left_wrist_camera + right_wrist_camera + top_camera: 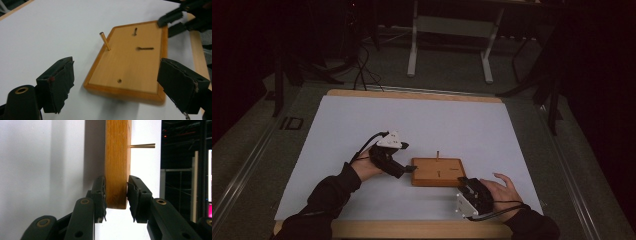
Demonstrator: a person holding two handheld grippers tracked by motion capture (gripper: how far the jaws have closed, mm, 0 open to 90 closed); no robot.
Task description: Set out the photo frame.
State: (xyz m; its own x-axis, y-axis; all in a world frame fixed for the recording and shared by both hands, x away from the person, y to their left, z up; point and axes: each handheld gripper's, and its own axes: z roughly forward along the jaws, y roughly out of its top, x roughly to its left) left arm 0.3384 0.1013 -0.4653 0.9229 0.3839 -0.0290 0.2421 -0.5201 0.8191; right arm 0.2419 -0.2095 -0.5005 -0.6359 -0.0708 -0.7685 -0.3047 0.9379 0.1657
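The wooden board (438,171) lay flat on the white surface (412,125), directly ahead of the left gripper (116,82), whose jaws stood wide apart and empty, framing the board's near edge as if lining up for a grasp. The right gripper (116,195) had its jaws closed onto the board's corner, top and bottom faces pinched, probably to steady it. A thin brass peg (105,41) stood upright beyond the left gripper; the dark marks farther off may have been slots, though blur made that uncertain.
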